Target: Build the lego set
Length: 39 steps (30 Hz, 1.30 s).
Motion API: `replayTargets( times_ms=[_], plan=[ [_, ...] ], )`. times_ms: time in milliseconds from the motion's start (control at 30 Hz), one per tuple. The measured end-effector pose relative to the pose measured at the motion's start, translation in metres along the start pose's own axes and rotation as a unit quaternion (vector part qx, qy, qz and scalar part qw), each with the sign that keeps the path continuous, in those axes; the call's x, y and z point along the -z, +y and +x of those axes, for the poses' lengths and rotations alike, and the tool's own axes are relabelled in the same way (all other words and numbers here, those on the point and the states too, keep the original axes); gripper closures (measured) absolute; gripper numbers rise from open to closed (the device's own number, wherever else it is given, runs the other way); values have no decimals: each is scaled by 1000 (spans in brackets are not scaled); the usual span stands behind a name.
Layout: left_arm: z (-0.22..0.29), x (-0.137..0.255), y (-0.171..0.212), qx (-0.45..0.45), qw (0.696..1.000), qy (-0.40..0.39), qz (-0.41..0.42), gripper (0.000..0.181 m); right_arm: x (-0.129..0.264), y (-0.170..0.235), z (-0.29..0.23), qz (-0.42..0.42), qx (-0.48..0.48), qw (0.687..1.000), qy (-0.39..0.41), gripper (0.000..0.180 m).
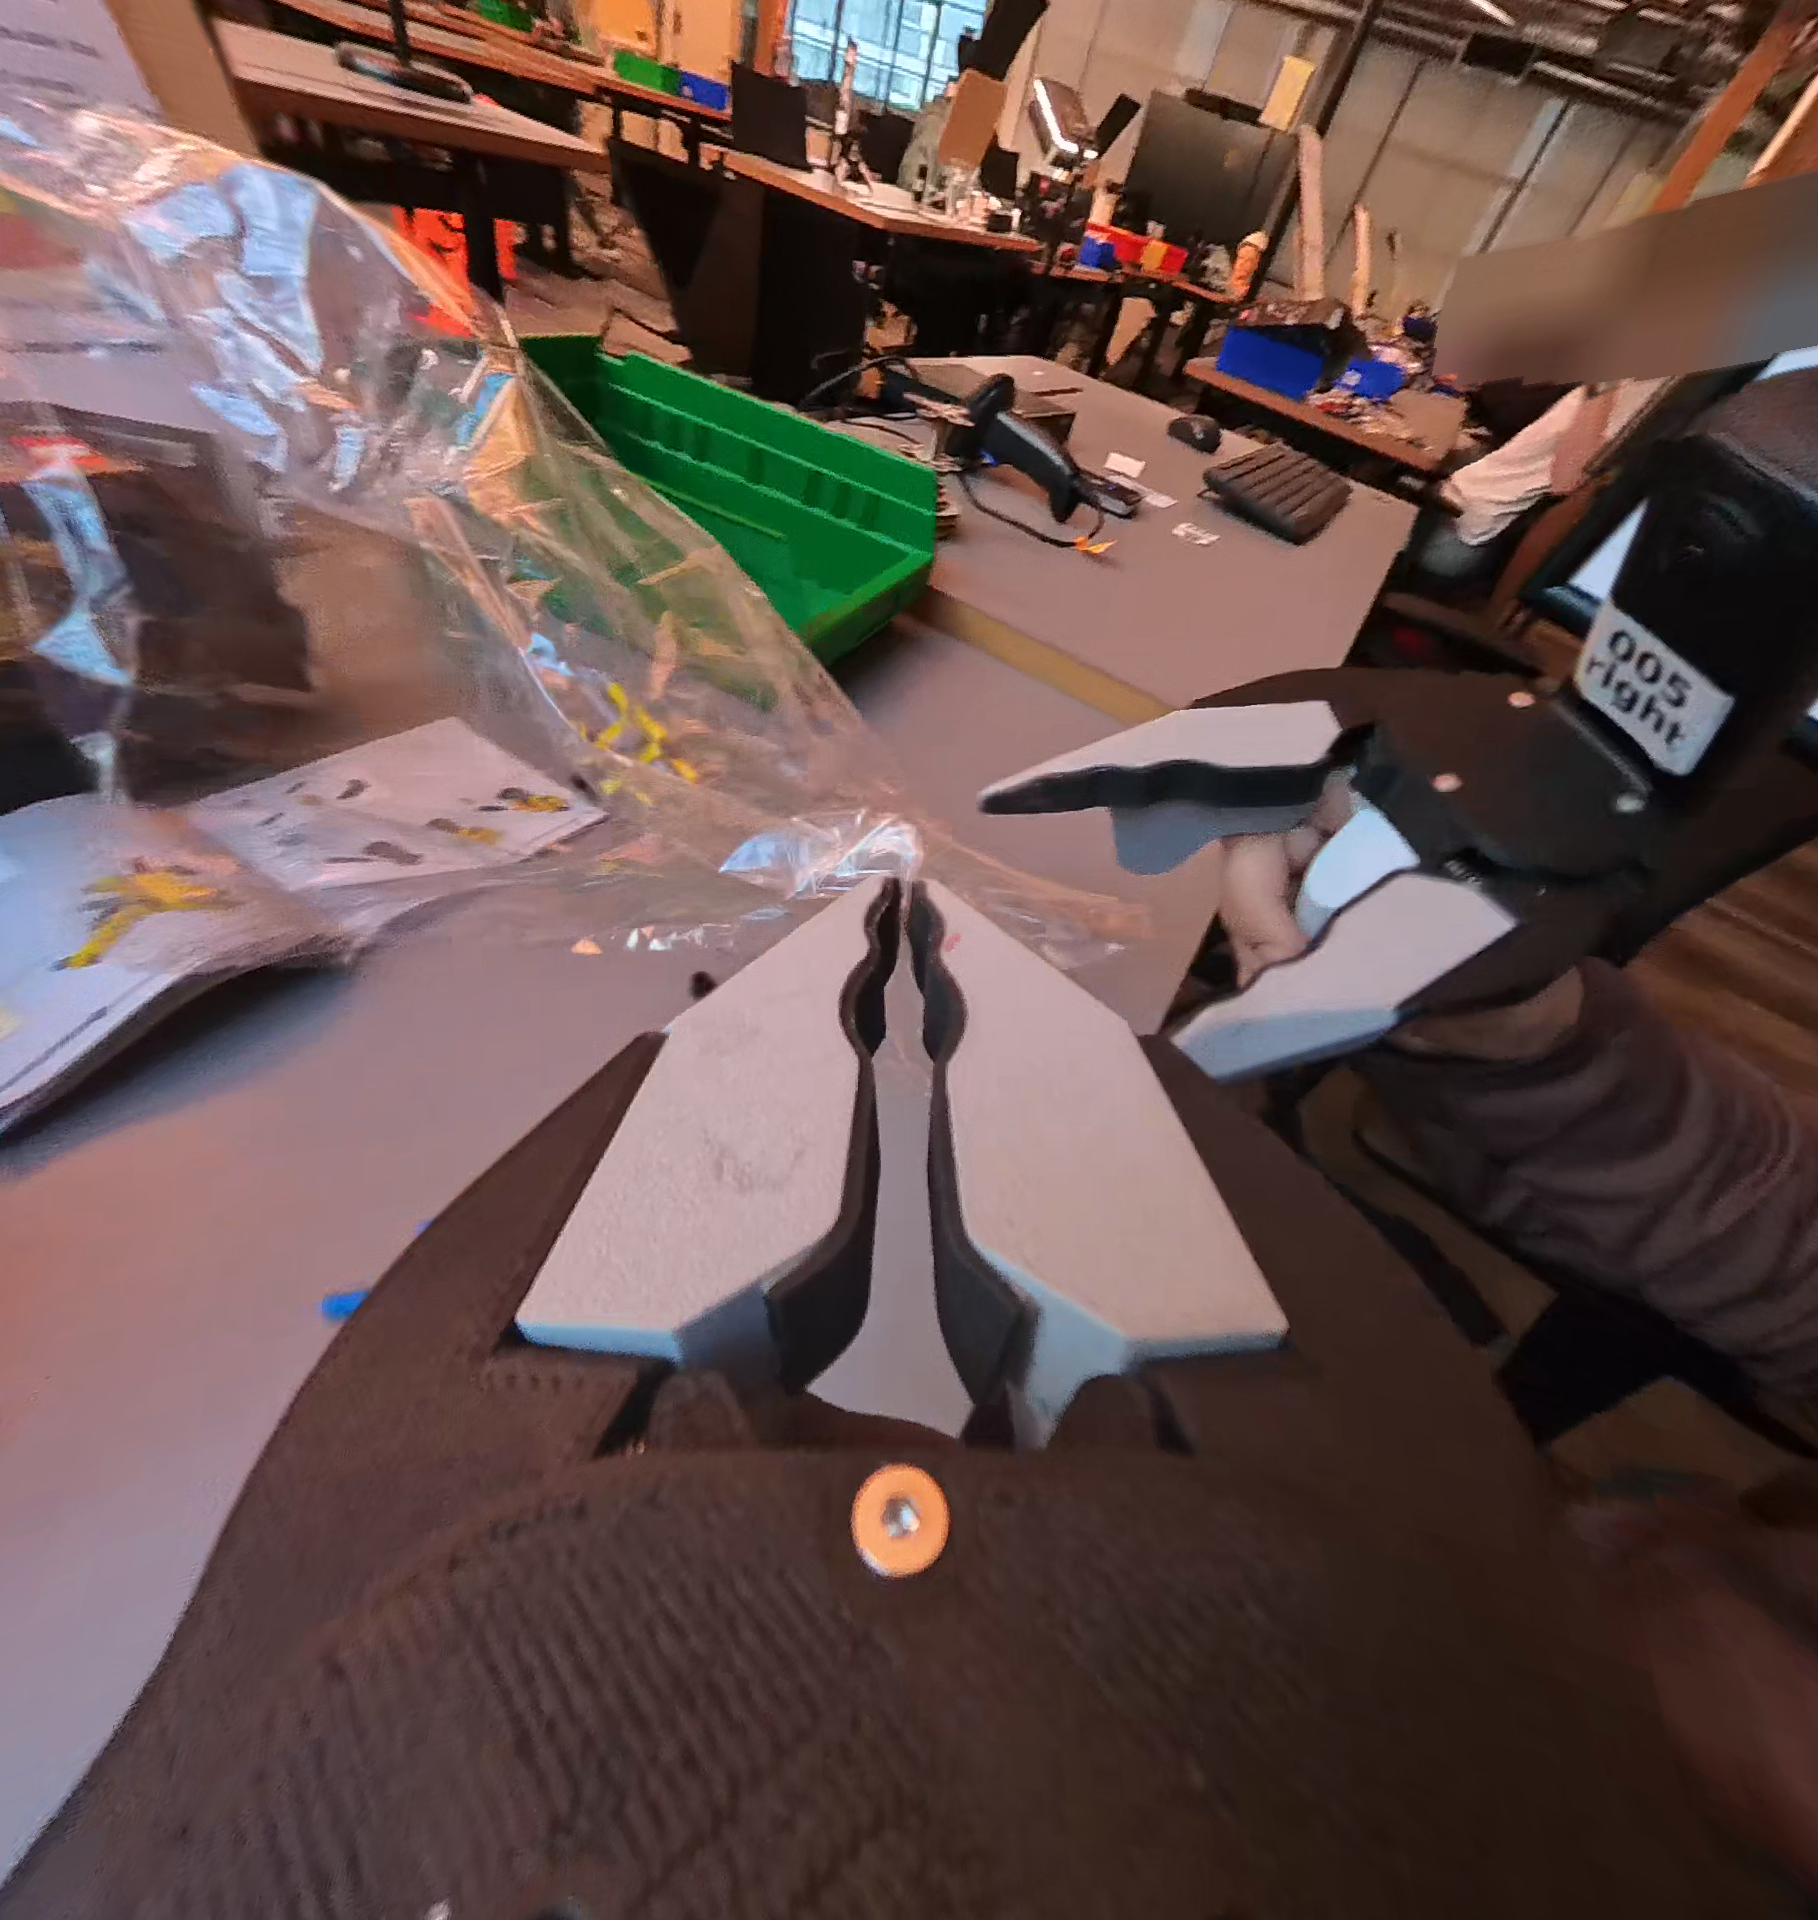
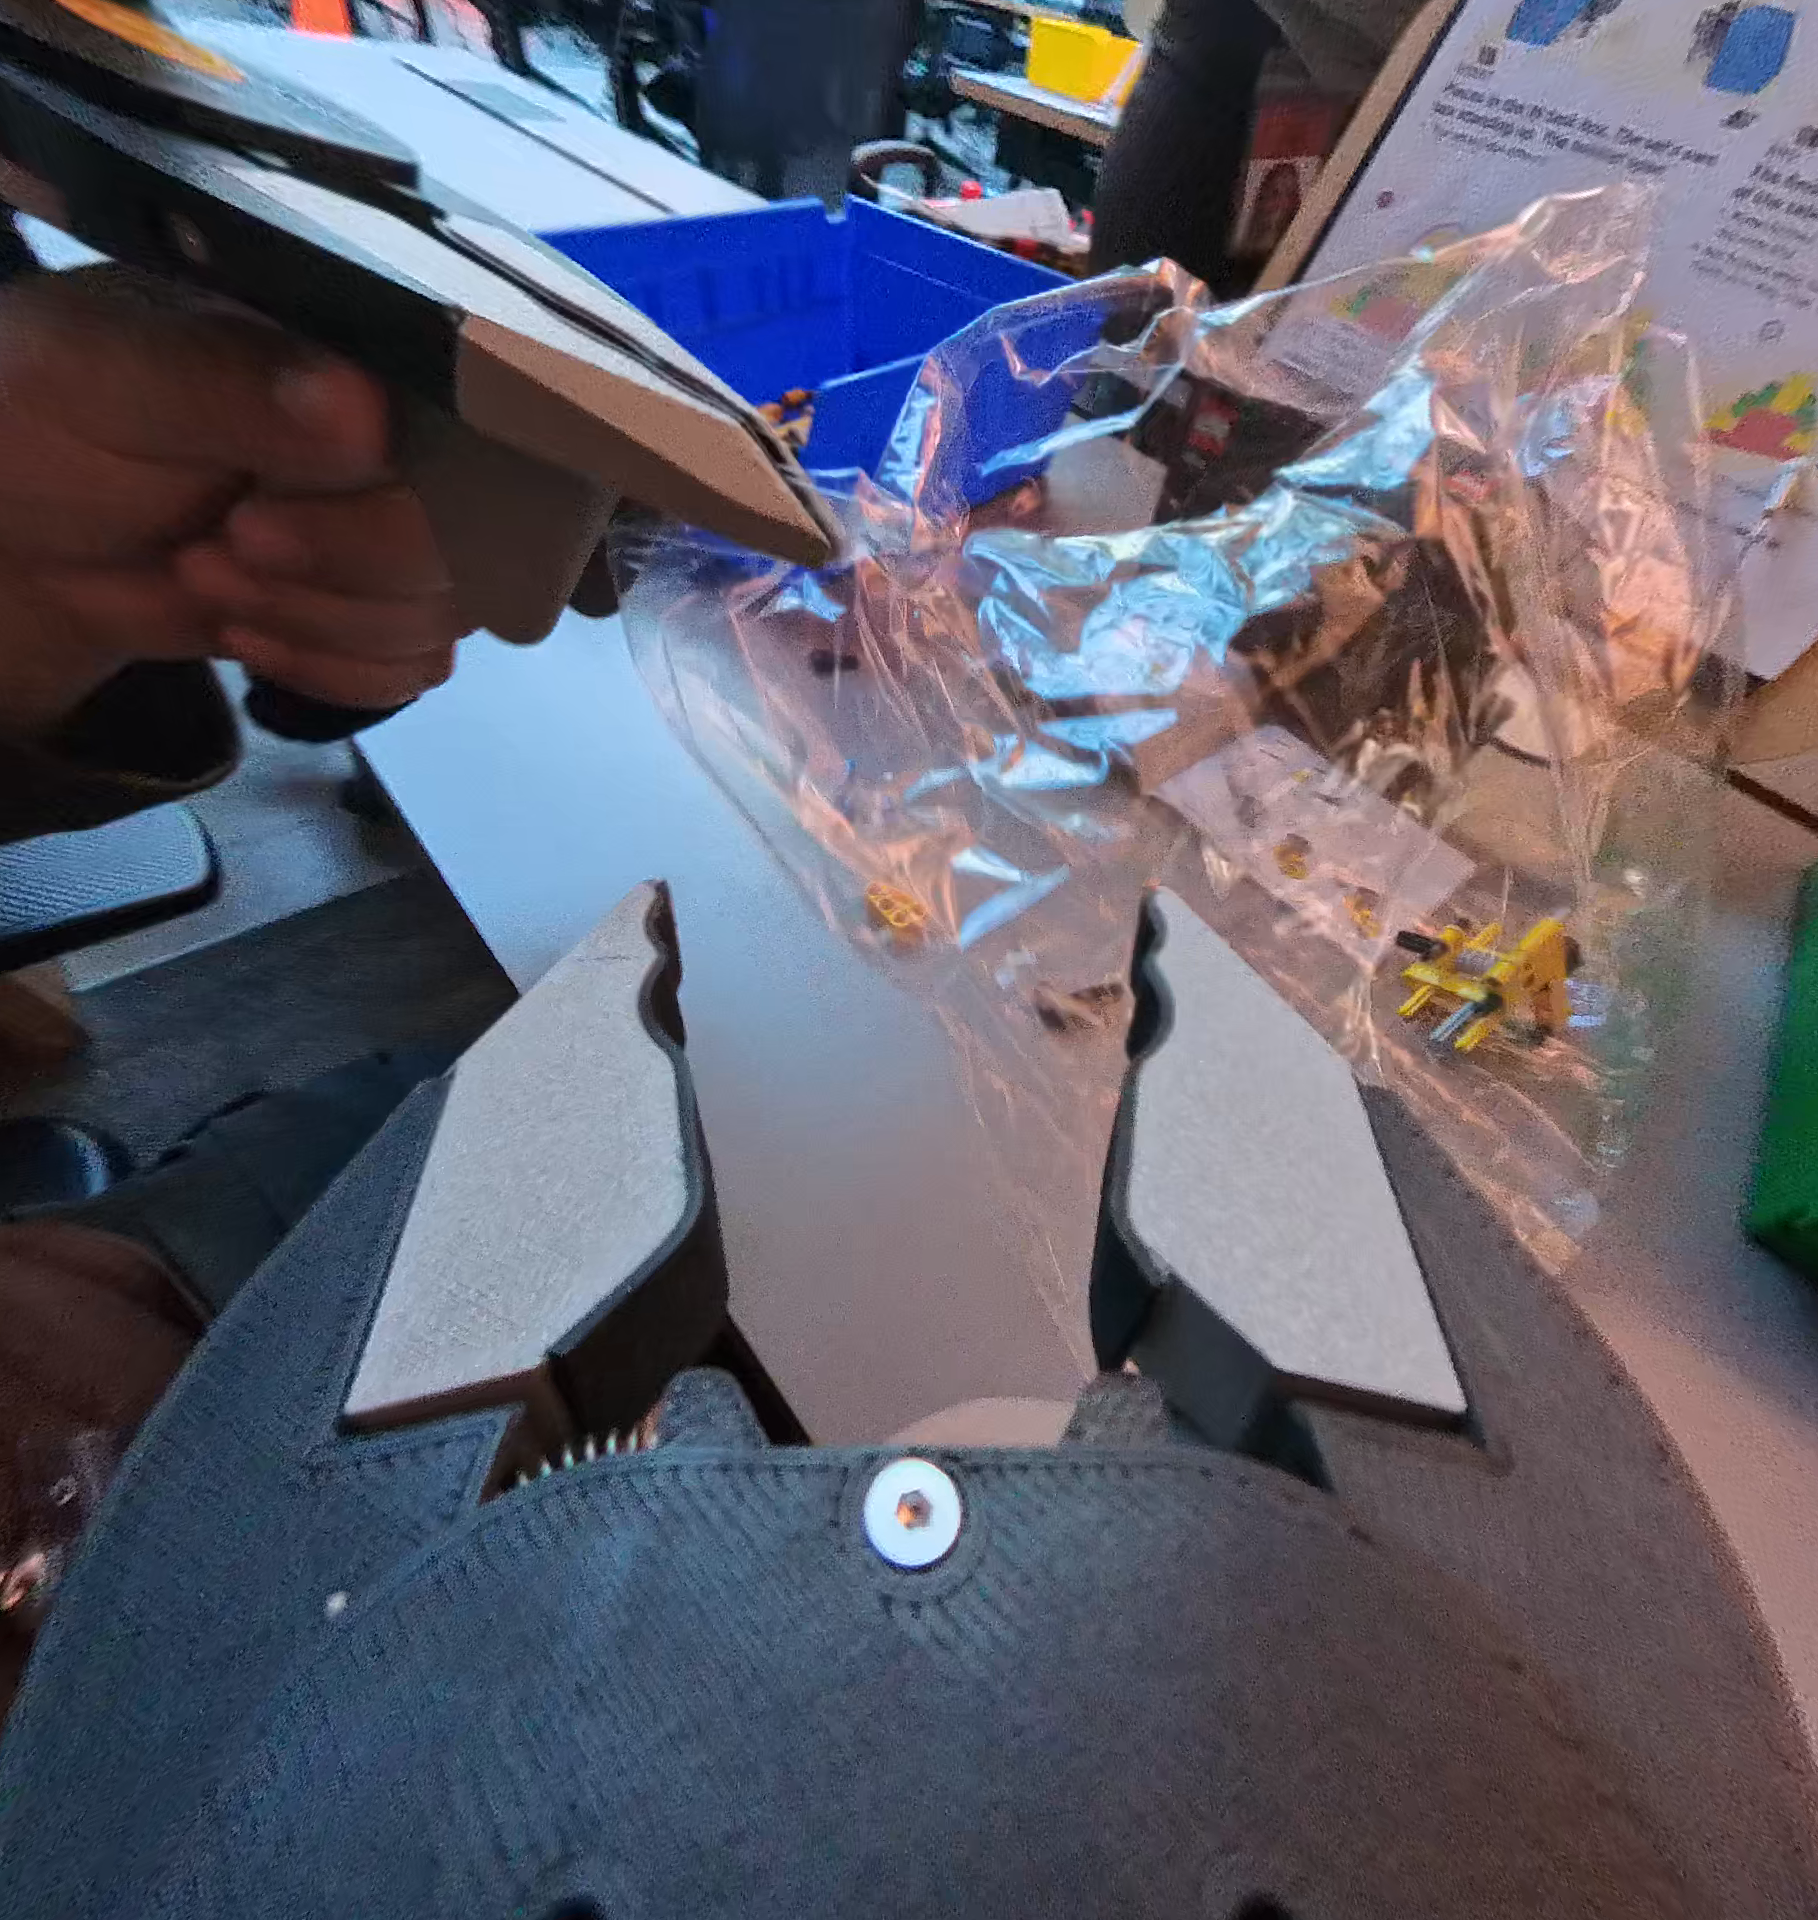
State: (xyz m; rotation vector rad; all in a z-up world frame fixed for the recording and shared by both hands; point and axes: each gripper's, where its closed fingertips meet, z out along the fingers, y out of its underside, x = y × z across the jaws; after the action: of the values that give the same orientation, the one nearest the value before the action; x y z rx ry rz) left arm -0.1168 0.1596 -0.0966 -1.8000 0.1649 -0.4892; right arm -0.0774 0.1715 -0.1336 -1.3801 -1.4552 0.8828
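Nearest, the left hand-held gripper (image 1: 903,896) has its fingers pressed together on a gathered corner of the clear plastic bag (image 1: 385,499), which balloons up and away over the worktop (image 1: 261,1195). That film looks almost weightless, crinkly and slick, so it will likely slide out of a shallow pinch; a bunched fold or seam is the better place to hold it, and pulling two such holds apart should tear it open.

Just beside it, the right hand-held gripper (image 2: 900,971) stands with its fingers wide apart and nothing between them, the bag's lower edge drifting across its right fingertip. In its view the bag hangs from the left tool's tip at upper left and spreads toward the worktop's right side.

Beyond the fingers, small lego pieces lie on the worktop: a yellow part-built assembly (image 2: 1492,982) near the right edge, seen through the film, and a small yellow piece (image 2: 897,906) closer to the middle. These are hard, light and tiny, apt to skitter if nudged, and best taken across their flat sides.

Further along the left side lies the open instruction booklet (image 1: 292,842), thin and floppy. At the far edges sit a green bin (image 1: 780,488) and a blue bin (image 2: 780,301).
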Motion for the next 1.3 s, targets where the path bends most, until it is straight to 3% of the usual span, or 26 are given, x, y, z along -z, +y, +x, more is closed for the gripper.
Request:
replayTargets(
  times_ms=[100,233,300,467,733,1300],
  plan=[
    [25,-12,0,-6,1000,24,-5,181,-9,0,8,-13,30,998,57,91],
    [42,-16,6,-27,999,32,-18,181,-6,4,16,-16,58,995,76,155],
    [41,-14,10,-45,998,26,-25,178,-1,3,18,-11,67,995,75,169],
    [29,4,27,-81,995,3,-57,153,14,4,26,-7,78,994,77,172],
    [1,31,36,-100,992,-37,-70,151,34,6,41,13,48,998,47,171],
    [-4,23,39,-96,992,-39,-74,149,63,8,63,47,-21,999,-11,169]
  ],
)
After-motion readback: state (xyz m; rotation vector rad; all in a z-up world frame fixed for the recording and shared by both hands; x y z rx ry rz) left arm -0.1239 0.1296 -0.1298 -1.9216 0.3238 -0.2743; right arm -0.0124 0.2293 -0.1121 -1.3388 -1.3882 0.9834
